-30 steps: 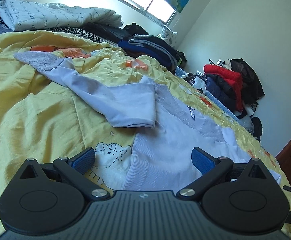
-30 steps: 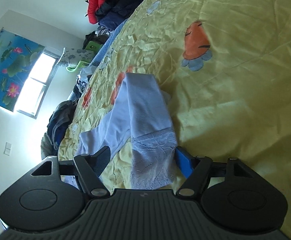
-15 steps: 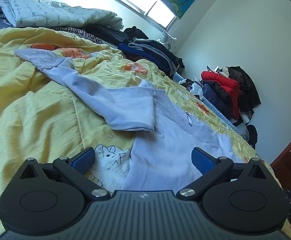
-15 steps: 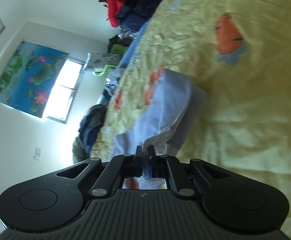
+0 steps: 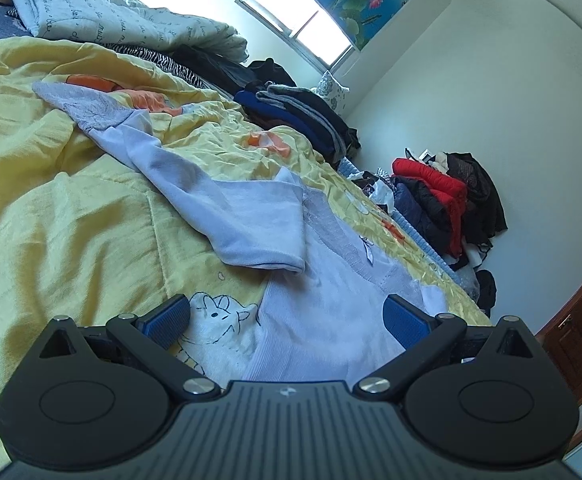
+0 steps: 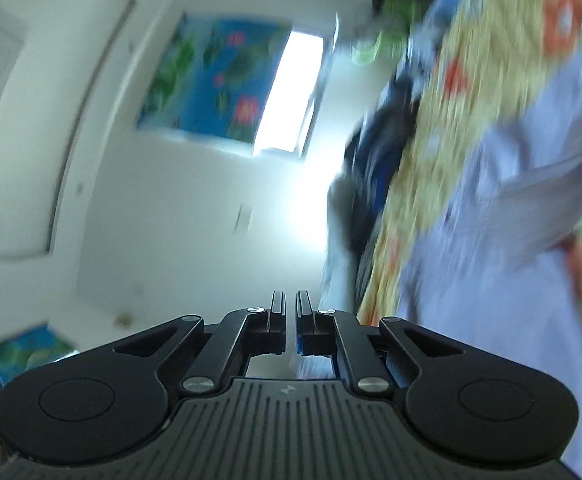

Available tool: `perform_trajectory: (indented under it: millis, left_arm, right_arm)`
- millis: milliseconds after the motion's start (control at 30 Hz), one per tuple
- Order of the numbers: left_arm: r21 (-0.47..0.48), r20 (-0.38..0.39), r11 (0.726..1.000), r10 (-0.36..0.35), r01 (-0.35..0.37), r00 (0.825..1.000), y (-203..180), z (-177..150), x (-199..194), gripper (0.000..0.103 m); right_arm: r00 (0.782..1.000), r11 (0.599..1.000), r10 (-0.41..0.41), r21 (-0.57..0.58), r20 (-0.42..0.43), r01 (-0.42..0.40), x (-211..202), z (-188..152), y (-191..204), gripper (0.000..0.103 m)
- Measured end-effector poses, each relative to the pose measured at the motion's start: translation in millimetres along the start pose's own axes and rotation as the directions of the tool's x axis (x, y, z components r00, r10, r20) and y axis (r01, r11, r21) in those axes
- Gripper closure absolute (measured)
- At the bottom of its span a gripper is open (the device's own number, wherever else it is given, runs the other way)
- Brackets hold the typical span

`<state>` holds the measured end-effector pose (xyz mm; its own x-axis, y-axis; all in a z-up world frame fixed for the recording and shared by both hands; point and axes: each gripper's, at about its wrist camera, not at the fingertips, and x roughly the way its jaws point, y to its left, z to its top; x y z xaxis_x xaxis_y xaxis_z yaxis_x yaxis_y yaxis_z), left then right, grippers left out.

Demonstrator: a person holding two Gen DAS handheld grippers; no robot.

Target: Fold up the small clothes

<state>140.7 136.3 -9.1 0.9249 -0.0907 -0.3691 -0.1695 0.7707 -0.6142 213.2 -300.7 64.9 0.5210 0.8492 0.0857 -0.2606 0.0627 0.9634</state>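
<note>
A pale lilac long-sleeved top (image 5: 323, 280) lies spread on the yellow cartoon-print bed cover (image 5: 71, 220). One sleeve (image 5: 195, 184) stretches away to the upper left, folded at the elbow. My left gripper (image 5: 285, 312) is open and low over the top's ribbed hem, with cloth lying between its blue pads (image 5: 167, 316) but not pinched. The right wrist view is blurred. There my right gripper (image 6: 291, 300) points at the wall with its jaws shut, and a strip of pale cloth shows pinched low between them. The top (image 6: 511, 240) hangs blurred at the right.
A stack of dark folded clothes (image 5: 303, 116) sits at the bed's far edge, with a heap holding a red jacket (image 5: 431, 176) by the wall. A grey-white quilt (image 5: 111, 20) is bunched at the far left. A window (image 5: 299, 16) and a wooden door (image 5: 579, 328) are in view.
My right gripper closed on the sleeve cuff, then lifted and swung, so its view went from the bed to the wall and window. The left gripper has hardly moved.
</note>
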Motion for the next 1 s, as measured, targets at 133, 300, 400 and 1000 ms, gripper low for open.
perform_trajectory:
  millis: [133, 300, 400, 1000]
  left_arm:
    - [-0.004, 0.0, 1.0, -0.006, 0.006, 1.0, 1, 0, 0, 0.0]
    - [-0.004, 0.001, 1.0, -0.006, 0.006, 1.0, 1, 0, 0, 0.0]
    - [-0.004, 0.001, 1.0, -0.007, 0.007, 1.0, 1, 0, -1, 0.0]
    - [-0.003, 0.0, 1.0, -0.007, 0.007, 1.0, 1, 0, 0, 0.0]
  right_arm:
    - [0.974, 0.992, -0.057, 0.096, -0.221, 0.08, 41, -67, -37, 0.093]
    - [0.982, 0.977, -0.154, 0.129, -0.111, 0.168, 6, -62, -52, 0.071]
    - [0.972, 0.969, -0.222, 0.132, 0.081, 0.21, -37, -23, -53, 0.037]
    - [0.813, 0.87, -0.491, 0.225, 0.314, 0.438, -66, 80, -110, 0.052]
